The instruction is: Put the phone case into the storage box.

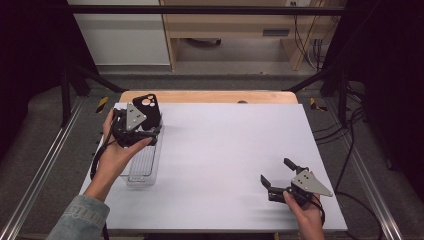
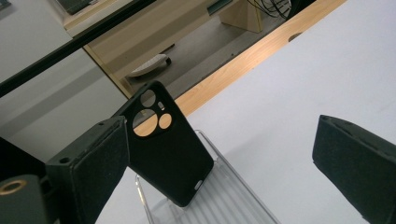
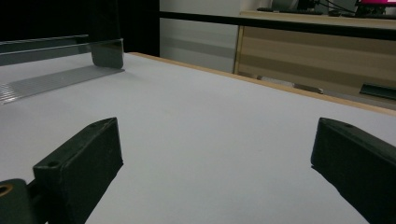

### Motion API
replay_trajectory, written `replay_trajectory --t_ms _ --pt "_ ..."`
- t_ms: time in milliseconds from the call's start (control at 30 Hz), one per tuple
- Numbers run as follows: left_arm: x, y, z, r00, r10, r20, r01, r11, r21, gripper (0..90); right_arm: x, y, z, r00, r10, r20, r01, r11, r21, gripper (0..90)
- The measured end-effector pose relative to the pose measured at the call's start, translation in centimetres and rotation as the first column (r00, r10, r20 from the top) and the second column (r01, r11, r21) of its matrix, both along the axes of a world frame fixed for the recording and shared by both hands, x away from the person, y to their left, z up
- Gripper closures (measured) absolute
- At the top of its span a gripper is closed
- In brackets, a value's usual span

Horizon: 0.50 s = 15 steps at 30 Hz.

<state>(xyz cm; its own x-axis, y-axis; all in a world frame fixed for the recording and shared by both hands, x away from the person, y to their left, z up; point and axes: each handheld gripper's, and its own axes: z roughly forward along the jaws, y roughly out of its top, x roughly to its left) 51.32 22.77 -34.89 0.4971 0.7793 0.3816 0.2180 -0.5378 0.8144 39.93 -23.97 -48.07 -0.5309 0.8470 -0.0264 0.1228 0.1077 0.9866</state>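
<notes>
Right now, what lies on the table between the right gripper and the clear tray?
Nothing: the high view shows bare white tabletop between the right gripper and the clear tray.

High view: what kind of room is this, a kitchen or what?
Probably a lab or workshop, not a kitchen. A white table stands inside a black metal frame, cables trail over the grey floor, and a wooden desk stands behind it.

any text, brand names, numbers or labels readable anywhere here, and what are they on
None can be read.
The black phone case standing in the clear ribbed tray shows a plain back with camera cutouts and no logo.
The grey plates on the left gripper and right gripper bear holes, no lettering.
The cabinet's dark strip is too small to tell.
</notes>
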Motion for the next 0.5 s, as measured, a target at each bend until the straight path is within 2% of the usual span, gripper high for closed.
replay_trajectory --t_ms 500 --pt "-1.1 -1.6 0.3 0.9988 -0.049 0.006 0.049 0.9973 -0.054 3.4 -0.1 -0.1 0.1 1.0000 -0.005 0.002 0.005 1.0000 0.003 2.3"
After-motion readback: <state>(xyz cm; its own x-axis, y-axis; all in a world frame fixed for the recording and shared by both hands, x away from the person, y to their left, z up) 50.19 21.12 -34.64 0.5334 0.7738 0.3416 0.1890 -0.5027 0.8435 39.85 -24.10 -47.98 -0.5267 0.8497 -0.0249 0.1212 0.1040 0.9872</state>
